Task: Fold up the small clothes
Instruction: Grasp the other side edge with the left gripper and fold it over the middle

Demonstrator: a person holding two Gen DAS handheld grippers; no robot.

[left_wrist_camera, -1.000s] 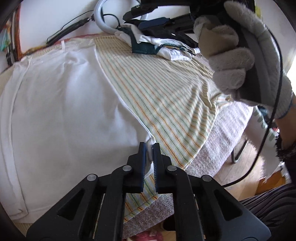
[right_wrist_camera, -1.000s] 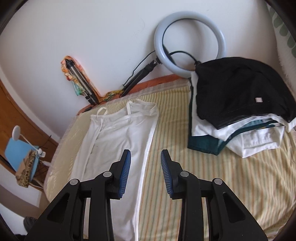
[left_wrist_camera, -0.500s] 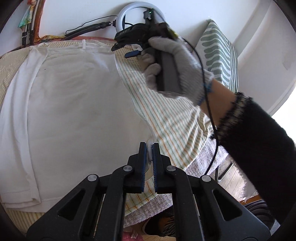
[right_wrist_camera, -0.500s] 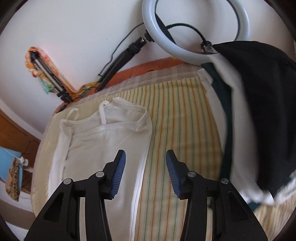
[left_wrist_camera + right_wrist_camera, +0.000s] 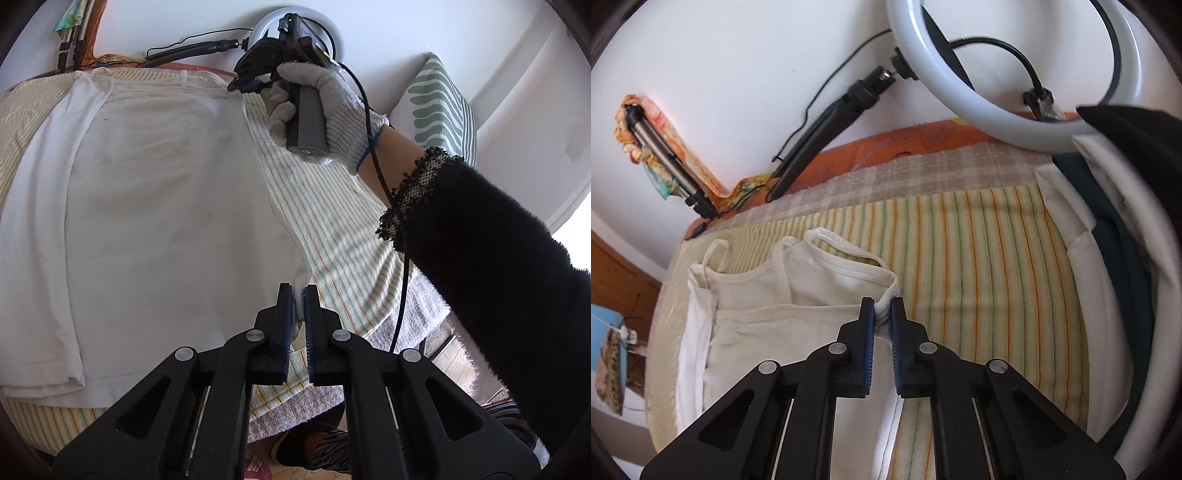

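Note:
A white strappy top lies flat on the striped cloth, straps toward the wall. My left gripper is shut on its near right hem corner. In the right wrist view the same white top shows its strap end, and my right gripper is shut on its far right top corner by the armhole. The right gripper also shows in the left wrist view, held by a gloved hand at the garment's far right corner.
A stack of folded clothes, black on top, sits at the right. A ring light and its stand lean on the wall behind. A striped cushion stands at the far right. The bed edge drops off to the right.
My right gripper moved forward and down to the top's far right corner and shut on it. My left gripper stayed shut on the near hem corner.

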